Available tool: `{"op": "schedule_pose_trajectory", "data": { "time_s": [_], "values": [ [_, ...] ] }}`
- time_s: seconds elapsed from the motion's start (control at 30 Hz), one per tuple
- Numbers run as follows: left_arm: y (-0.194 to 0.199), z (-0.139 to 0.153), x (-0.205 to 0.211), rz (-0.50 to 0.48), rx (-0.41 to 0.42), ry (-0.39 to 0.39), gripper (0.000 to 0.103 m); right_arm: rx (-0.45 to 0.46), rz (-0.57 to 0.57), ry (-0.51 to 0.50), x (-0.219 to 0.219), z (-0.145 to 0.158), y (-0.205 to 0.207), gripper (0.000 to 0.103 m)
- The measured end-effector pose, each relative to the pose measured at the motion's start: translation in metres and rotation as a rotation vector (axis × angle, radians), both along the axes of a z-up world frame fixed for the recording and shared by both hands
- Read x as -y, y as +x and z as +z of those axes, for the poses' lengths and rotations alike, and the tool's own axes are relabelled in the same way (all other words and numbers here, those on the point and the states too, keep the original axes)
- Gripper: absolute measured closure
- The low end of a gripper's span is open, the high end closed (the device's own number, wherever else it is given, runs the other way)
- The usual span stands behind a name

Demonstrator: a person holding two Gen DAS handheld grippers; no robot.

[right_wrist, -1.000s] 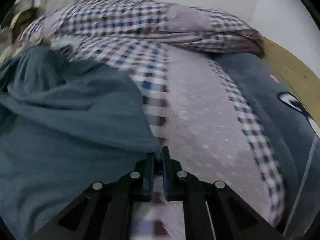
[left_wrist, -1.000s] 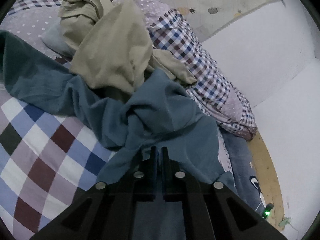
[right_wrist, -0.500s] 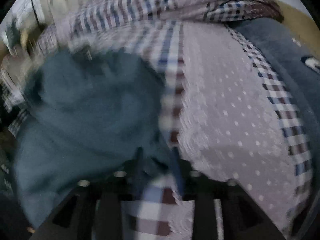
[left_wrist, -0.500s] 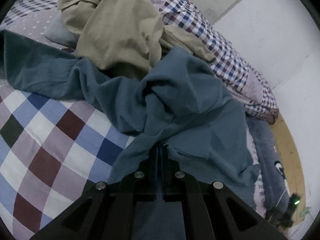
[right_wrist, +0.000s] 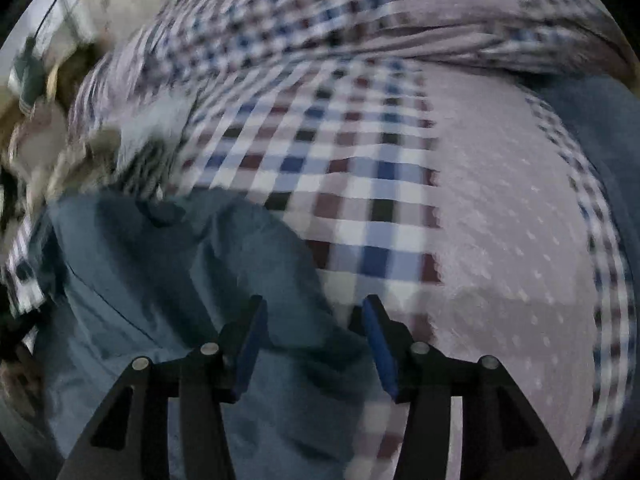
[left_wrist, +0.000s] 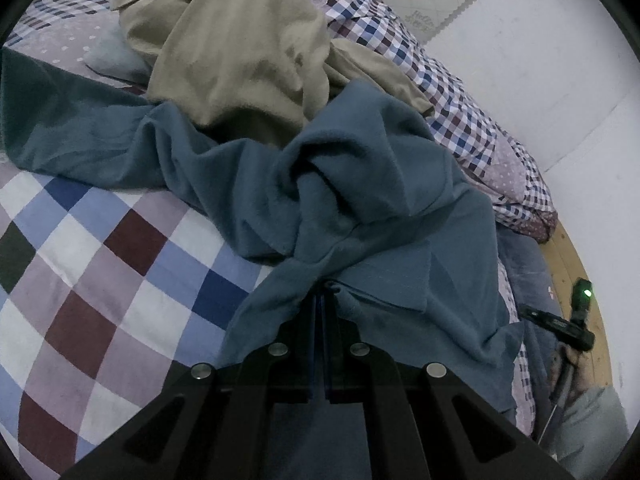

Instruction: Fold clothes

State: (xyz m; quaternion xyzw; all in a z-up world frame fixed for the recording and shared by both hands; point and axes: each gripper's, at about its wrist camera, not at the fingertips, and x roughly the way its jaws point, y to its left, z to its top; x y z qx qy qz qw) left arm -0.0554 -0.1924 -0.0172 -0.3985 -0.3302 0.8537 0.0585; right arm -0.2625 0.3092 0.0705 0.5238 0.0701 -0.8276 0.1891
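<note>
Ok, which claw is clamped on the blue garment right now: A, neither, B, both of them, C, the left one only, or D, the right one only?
C: the left claw is closed with a fold of the blue garment pinched between its fingers, while the right claw stands wide open over the cloth, gripping nothing.

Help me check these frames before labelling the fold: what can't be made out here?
- Left wrist view: which part of the blue garment the left hand-held gripper pinches; folds hide the shape.
- Left wrist view: the beige garment's lower edge, tucked behind blue cloth.
- Right wrist view: clutter at the left edge, smeared by motion blur.
- Right wrist view: the blue garment's extent, cut off below the open right hand-held gripper.
</note>
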Motion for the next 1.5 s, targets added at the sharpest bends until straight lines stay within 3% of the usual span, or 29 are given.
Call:
{"op": "schedule_pose_trajectory", "data": {
  "time_s": [0.1, 0.2, 0.3, 0.4, 0.47, 0.5, 0.53, 0.63, 0.7, 0.77, 1.0, 1.13, 1.23, 1.27, 1.3, 1.33, 1.37, 1.47, 1.5],
  "values": [
    [-0.002, -0.002, 0.001, -0.001, 0.004, 0.011, 0.102, 0.044, 0.051, 0.099, 0.023, -0.022, -0.014, 0.052],
    [0.002, -0.003, 0.003, 0.000, 0.004, 0.016, 0.102, 0.045, 0.055, 0.170, 0.031, -0.030, -0.021, 0.102],
    [0.005, 0.000, 0.003, 0.005, -0.011, 0.002, 0.102, 0.001, -0.024, 0.125, 0.014, -0.018, -0.020, 0.103],
    [0.005, 0.000, 0.002, -0.003, -0.003, -0.014, 0.102, -0.044, -0.104, 0.081, -0.004, -0.006, -0.019, 0.098],
    [0.000, 0.001, -0.002, -0.004, 0.001, -0.012, 0.102, -0.073, -0.156, 0.051, -0.016, 0.002, -0.018, 0.077],
    [-0.001, 0.001, -0.003, -0.004, 0.001, -0.011, 0.102, -0.088, -0.183, 0.036, -0.022, 0.006, -0.018, 0.054],
    [-0.002, 0.001, -0.003, -0.004, 0.002, -0.011, 0.102, -0.103, -0.209, 0.021, -0.027, 0.010, -0.018, 0.040],
    [-0.001, 0.000, -0.002, -0.004, 0.006, -0.011, 0.102, -0.148, -0.288, -0.025, -0.045, 0.022, -0.017, 0.029],
    [-0.001, 0.000, -0.001, -0.005, 0.007, -0.009, 0.102, -0.177, -0.341, -0.055, -0.057, 0.030, -0.016, 0.025],
    [-0.001, 0.000, 0.000, -0.005, 0.008, -0.008, 0.102, -0.122, -0.414, -0.173, -0.090, 0.023, -0.011, 0.025],
    [0.001, 0.000, -0.001, -0.002, 0.008, -0.017, 0.102, 0.052, -0.441, -0.336, -0.135, -0.035, -0.005, 0.025],
    [0.002, 0.000, -0.001, 0.004, 0.002, -0.013, 0.102, 0.043, -0.402, -0.434, -0.124, -0.047, -0.013, 0.026],
    [0.004, -0.001, 0.003, 0.013, -0.005, 0.012, 0.102, 0.034, -0.346, -0.422, -0.104, -0.050, -0.023, 0.026],
    [0.004, -0.002, 0.004, 0.014, -0.006, 0.017, 0.102, 0.033, -0.335, -0.383, -0.096, -0.051, -0.027, 0.028],
    [0.005, -0.001, 0.004, 0.016, -0.010, 0.017, 0.102, 0.029, -0.331, -0.346, -0.089, -0.052, -0.029, 0.043],
    [0.005, -0.001, 0.005, 0.018, -0.014, 0.017, 0.102, 0.024, -0.332, -0.311, -0.085, -0.052, -0.030, 0.086],
    [0.006, -0.001, 0.005, 0.020, -0.018, 0.017, 0.102, -0.019, -0.339, -0.245, -0.079, -0.045, -0.027, 0.097],
    [0.011, 0.003, 0.006, 0.034, -0.045, 0.006, 0.102, -0.213, -0.373, 0.015, -0.061, -0.012, -0.013, 0.098],
    [0.011, 0.005, 0.005, 0.035, -0.049, -0.008, 0.103, -0.224, -0.388, 0.092, -0.055, -0.010, -0.014, 0.097]
  ]
}}
